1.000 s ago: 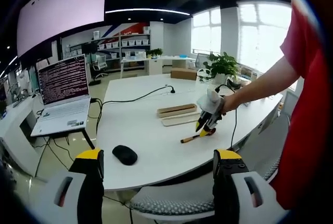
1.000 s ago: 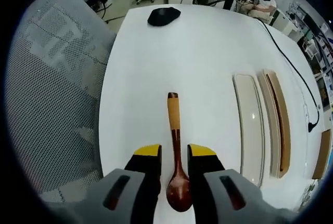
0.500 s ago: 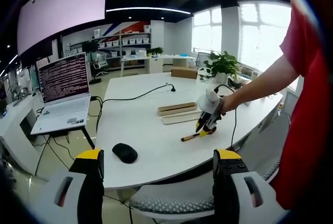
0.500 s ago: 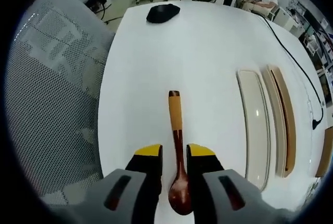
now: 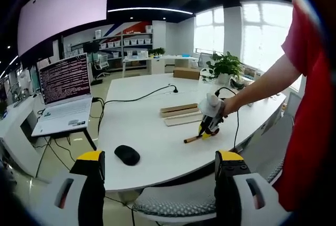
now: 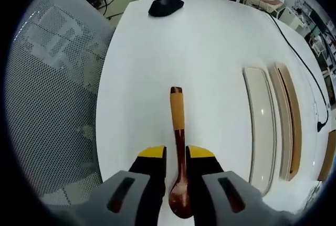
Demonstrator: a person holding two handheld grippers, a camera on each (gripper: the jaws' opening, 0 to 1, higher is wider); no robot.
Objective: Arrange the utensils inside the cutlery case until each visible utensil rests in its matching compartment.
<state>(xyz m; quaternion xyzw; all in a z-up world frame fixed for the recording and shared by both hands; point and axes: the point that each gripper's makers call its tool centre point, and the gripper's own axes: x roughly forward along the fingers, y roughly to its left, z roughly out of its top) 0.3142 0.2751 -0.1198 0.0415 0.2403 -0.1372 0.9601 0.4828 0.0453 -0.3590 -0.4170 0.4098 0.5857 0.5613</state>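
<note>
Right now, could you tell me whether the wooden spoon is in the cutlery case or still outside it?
Outside. The spoon sits between the right gripper's jaws over the bare table, apart from the case.

Red short sleeve, pale grey gripper bodies with dark slots, black jaws tipped yellow

The right gripper hides part of the wooden spoon's neck between its jaws
</note>
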